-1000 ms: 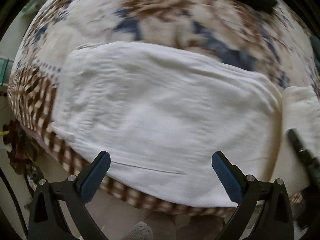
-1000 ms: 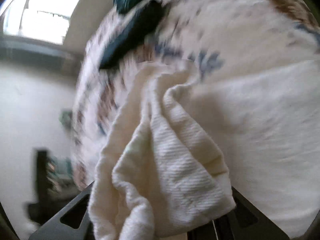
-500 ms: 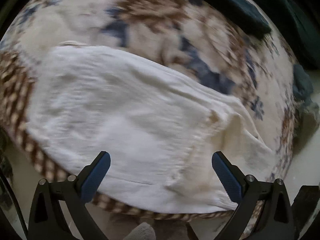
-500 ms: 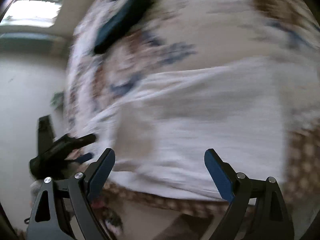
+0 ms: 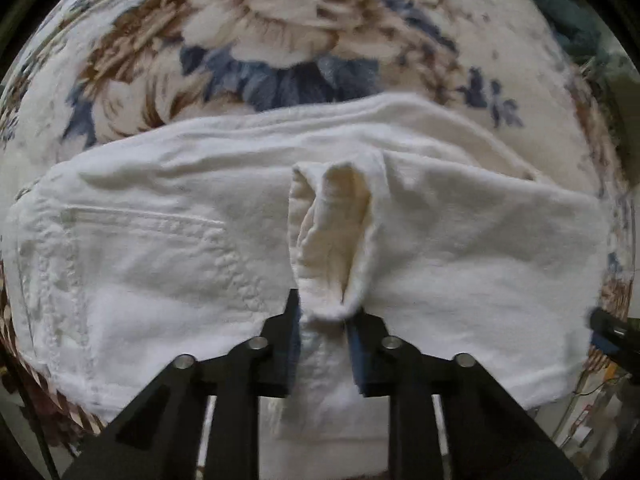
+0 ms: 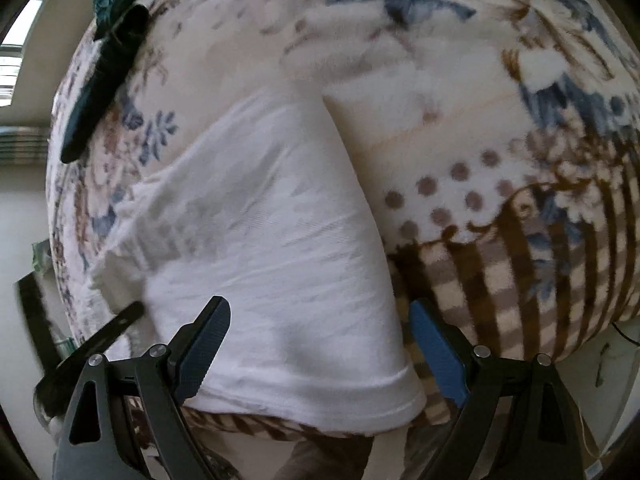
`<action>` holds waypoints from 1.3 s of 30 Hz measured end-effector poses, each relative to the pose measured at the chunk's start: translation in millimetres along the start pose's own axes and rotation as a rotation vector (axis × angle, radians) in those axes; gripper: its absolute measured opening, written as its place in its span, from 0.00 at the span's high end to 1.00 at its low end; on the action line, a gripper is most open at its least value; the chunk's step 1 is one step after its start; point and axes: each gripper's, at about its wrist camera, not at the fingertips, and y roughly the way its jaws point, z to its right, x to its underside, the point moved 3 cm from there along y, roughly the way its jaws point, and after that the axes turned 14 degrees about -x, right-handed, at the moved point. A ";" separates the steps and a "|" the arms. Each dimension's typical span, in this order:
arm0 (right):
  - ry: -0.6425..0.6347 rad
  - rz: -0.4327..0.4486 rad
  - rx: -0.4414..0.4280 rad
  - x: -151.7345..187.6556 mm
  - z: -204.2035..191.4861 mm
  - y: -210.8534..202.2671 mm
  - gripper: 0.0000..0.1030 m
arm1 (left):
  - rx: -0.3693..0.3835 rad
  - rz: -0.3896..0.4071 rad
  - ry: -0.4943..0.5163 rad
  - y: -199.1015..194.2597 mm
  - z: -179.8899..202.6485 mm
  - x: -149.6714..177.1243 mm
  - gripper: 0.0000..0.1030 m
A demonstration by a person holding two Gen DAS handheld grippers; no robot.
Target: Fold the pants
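Note:
White pants (image 5: 168, 264) lie flat across a flower-patterned blanket (image 5: 280, 40), a back pocket showing at left. My left gripper (image 5: 323, 328) is shut on a bunched fold of the pants (image 5: 332, 240) near their front edge. In the right wrist view the pants (image 6: 272, 240) stretch away from me over the blanket (image 6: 500, 184). My right gripper (image 6: 320, 348) is open, its blue pads (image 6: 438, 356) either side of the pants' near hem, holding nothing. The left gripper's arm (image 6: 100, 340) shows at lower left.
A dark teal garment (image 6: 100, 76) lies at the blanket's far left edge, and shows in the left wrist view (image 5: 572, 20) at top right. The blanket's checked border (image 6: 520, 280) drops off at the near edge. Floor and clutter lie beyond.
My left gripper was open and has closed on a fold of the pants. My right gripper let go of the cloth a second ago and has swung right, open over the hem.

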 end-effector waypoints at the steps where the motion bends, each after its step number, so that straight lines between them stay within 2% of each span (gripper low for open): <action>1: 0.011 -0.010 0.003 -1.6 2.9 4.5 0.09 | 0.018 0.004 -0.015 -8.8 -5.3 2.3 0.85; 7: 0.004 -0.045 0.008 -8.0 -1.1 18.1 0.09 | 0.133 -0.079 -0.145 -36.6 -41.4 16.4 0.85; 10: -0.011 -0.056 0.012 -11.0 -8.5 18.7 0.09 | 0.157 -0.142 -0.213 -19.8 -53.7 19.9 0.86; 14: -0.015 -0.077 0.032 -12.1 -10.2 16.3 0.09 | 0.263 -0.303 -0.380 15.5 -85.0 20.5 0.91; 16: -0.013 -0.086 0.037 -12.8 -9.0 16.1 0.09 | 0.307 -0.335 -0.420 21.5 -97.0 21.3 0.91; 19: -0.024 -0.100 0.041 -12.4 -11.0 20.3 0.09 | 0.318 -0.278 -0.331 17.2 -91.7 21.0 0.87; 20: -0.028 -0.104 0.044 -11.4 -11.5 21.6 0.09 | 0.324 -0.262 -0.297 15.5 -87.9 22.0 0.79; 21: -0.032 -0.106 0.049 -10.5 -12.3 23.1 0.09 | 0.336 -0.252 -0.258 15.1 -81.2 22.5 0.67; 23: -0.039 -0.110 0.052 -7.4 -13.4 25.3 0.09 | 0.320 -0.242 -0.177 17.3 -68.5 26.9 0.58; 25: -0.044 -0.111 0.059 -5.1 -14.0 27.1 0.09 | 0.273 -0.219 -0.122 25.5 -53.8 20.7 0.57; 26: -0.046 -0.113 0.061 -4.2 -14.1 27.9 0.09 | 0.245 -0.205 -0.093 24.7 -49.8 21.5 0.58; 28: -0.051 -0.114 0.069 -3.6 -14.4 28.9 0.09 | 0.185 -0.175 -0.084 21.4 -48.8 22.9 0.89; 29: -0.050 -0.115 0.069 -3.6 -14.8 29.9 0.09 | 0.210 -0.179 -0.102 18.8 -50.1 24.9 0.92; 32: -0.050 -0.121 0.076 -4.0 -15.3 30.6 0.09 | 0.254 -0.186 -0.200 4.9 -66.8 30.8 0.95; 35: -0.051 -0.125 0.078 -4.5 -15.4 31.0 0.09 | 0.326 -0.243 -0.290 4.1 -89.0 38.6 0.95; 39: -0.056 -0.132 0.093 -6.7 -18.9 35.8 0.09 | 0.303 -0.296 -0.317 28.2 -93.8 39.1 0.95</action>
